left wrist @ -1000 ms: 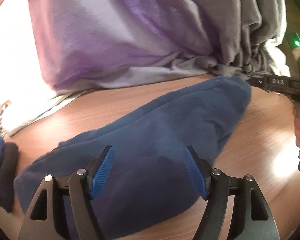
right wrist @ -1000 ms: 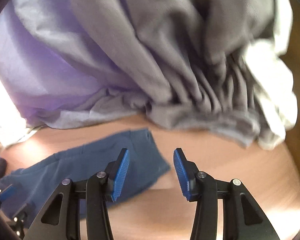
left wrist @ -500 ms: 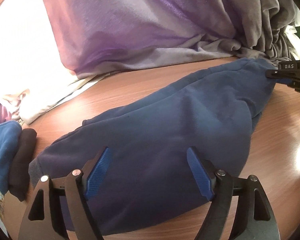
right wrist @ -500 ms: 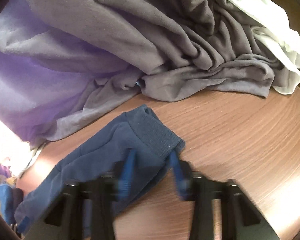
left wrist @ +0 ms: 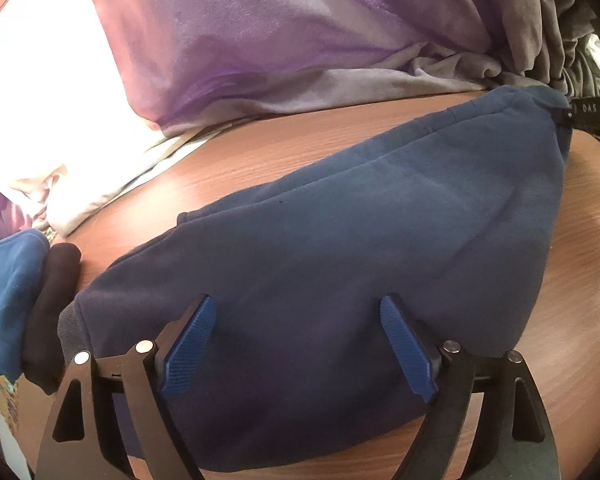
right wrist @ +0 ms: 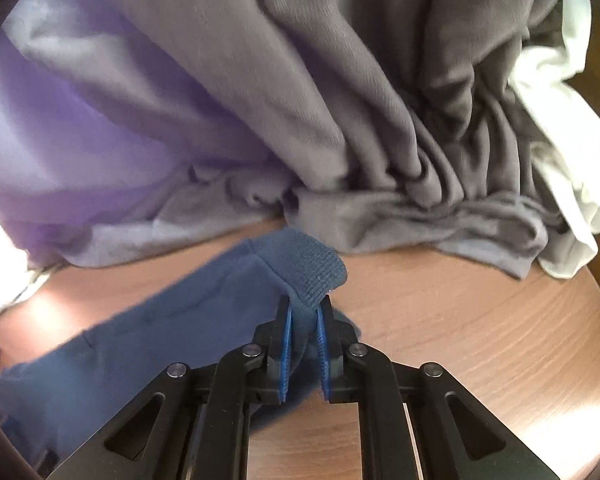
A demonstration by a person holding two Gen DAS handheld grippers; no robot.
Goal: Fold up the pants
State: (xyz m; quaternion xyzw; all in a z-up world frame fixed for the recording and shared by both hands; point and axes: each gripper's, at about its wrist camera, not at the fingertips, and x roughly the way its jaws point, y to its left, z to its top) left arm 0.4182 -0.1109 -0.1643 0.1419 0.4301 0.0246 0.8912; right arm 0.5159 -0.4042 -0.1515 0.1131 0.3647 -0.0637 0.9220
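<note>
With the right gripper [right wrist: 304, 322] closing on the pants [left wrist: 340, 248] cuff, our left gripper [left wrist: 300, 344], opening and empty, must next grasp the other end.

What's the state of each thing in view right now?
pants: flat on table, folded lengthwise, cuff end pinched and lifted
left tool: jaws opening, over the pants, pads clear of the cloth
right tool: jaws closing, cuff between the pads
grey cloth: crumpled heap
purple cloth: heaped
white cloth: crumpled
table: wood
</note>
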